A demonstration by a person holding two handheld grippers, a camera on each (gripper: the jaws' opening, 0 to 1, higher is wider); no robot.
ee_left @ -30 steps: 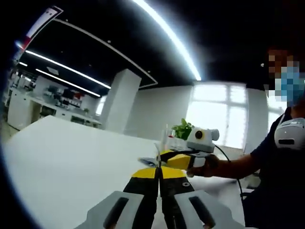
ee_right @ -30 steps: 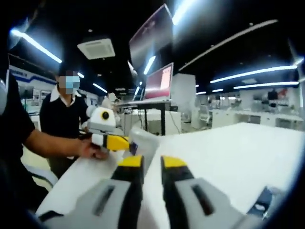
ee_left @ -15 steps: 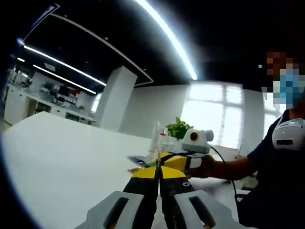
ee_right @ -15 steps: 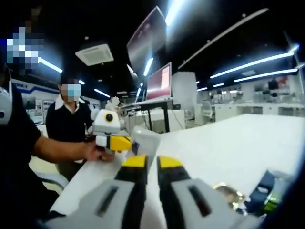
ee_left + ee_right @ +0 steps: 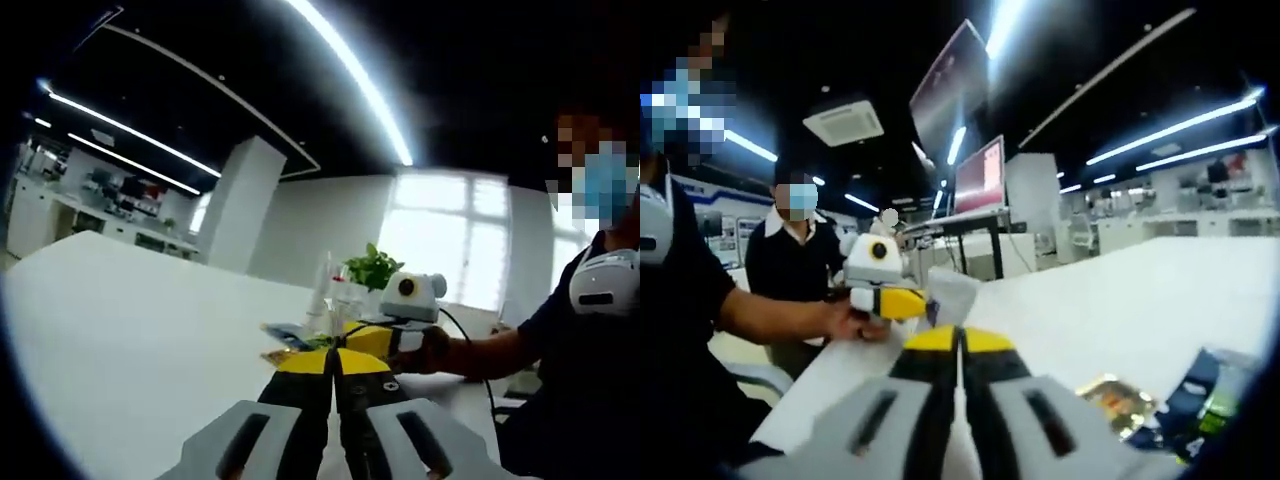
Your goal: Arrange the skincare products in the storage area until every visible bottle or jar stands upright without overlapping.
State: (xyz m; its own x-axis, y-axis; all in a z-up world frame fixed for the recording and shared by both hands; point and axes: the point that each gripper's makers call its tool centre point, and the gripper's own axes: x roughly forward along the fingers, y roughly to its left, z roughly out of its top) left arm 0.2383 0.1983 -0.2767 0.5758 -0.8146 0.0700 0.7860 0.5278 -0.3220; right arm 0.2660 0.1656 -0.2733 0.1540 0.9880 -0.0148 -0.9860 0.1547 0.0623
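- Over the white table (image 5: 130, 330), in the left gripper view, we see our left gripper (image 5: 334, 362) with its yellow-tipped jaws pressed together, clenched on nothing.
- Beyond those tips, toward the table's far edge, a small cluster of skincare products (image 5: 335, 300) stands: clear, pale bottles too small for us to tell apart.
- Just beside them, a flat blue packet (image 5: 285, 334) lies on the table, with a yellowish item under its near edge that we cannot make out.
- Behind the bottles a green plant (image 5: 373, 268) rises against the bright window (image 5: 450, 235).
- Further right in that view, our right hand (image 5: 425, 350) grips the right gripper (image 5: 352, 336), whose yellow front points toward the bottles; from here we cannot tell how its jaws stand.
- At the left of the right gripper view, our left hand (image 5: 855, 320) holds the left gripper, its yellow jaw end near the table's edge.
- Behind it stands a second person (image 5: 790, 270) in a dark top.
- Next to that yellow end sits a clear container (image 5: 948, 292), blurred.
- At the bottom centre, the right gripper's own jaws meet with no gap between the yellow tips, grasping nothing.
- Near the table's right corner lie a shiny gold packet (image 5: 1112, 398) and, touching or just beside it, a dark blue box (image 5: 1200, 385) with a green item at its lower edge.
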